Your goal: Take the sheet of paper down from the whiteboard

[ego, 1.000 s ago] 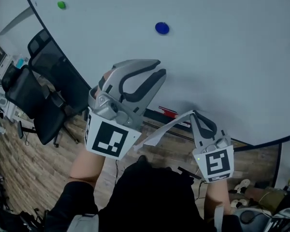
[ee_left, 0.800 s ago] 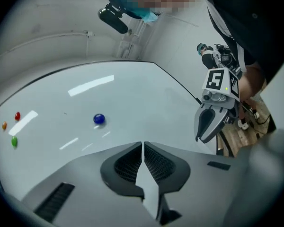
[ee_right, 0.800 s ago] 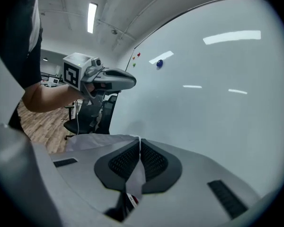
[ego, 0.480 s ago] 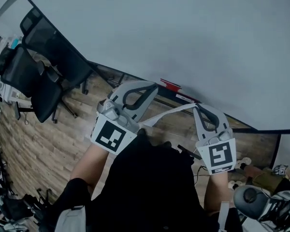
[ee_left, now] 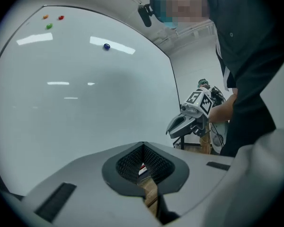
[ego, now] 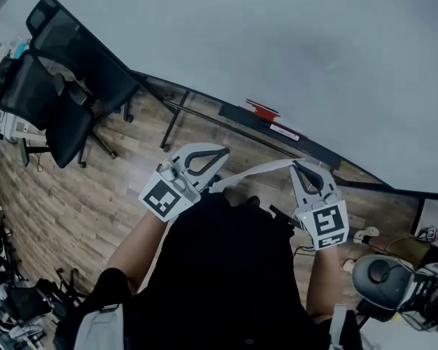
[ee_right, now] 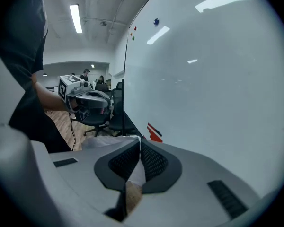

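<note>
The grey left tongs (ee_left: 143, 148) are pressed tip to tip; ahead stands a glossy white whiteboard (ee_left: 85, 93), the right tongs (ee_left: 172, 128) to their right.
</note>
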A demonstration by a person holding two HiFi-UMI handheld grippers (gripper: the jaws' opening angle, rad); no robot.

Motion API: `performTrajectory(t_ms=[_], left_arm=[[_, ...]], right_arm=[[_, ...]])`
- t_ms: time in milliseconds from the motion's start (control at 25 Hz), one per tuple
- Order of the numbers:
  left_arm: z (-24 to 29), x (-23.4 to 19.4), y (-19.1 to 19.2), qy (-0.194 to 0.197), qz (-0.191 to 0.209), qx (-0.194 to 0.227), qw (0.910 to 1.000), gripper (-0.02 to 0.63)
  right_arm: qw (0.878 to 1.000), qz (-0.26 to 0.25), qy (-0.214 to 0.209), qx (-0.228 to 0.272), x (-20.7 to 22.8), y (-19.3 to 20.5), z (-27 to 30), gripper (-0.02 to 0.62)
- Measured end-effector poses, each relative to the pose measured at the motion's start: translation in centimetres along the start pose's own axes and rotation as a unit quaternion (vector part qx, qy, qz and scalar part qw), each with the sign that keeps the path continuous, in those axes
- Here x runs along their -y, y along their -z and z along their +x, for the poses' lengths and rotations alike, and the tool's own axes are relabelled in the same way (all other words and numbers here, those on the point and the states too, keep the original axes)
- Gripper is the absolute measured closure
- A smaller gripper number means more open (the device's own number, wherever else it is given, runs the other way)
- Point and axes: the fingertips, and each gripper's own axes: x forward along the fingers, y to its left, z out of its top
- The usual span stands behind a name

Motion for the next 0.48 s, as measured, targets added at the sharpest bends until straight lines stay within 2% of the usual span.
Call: performTrajectory(t_ms=[200, 480], left_arm=[[-1.0, -0.3, 3.1, -0.023, -0.088, 0.026, 0.9955, 0.594], [-0.7, 1.1, 7.6, -0.028, -0.146, 0.005, 0.9889, 0.594]], right_arm=[[1.000, 0.012, -0.007, 0.003, -0.8, 3.6, 1.6, 0.573], [1.000, 0.028, -0.005, 0.010, -2.1, 6.4, 3.5, 0.573]])
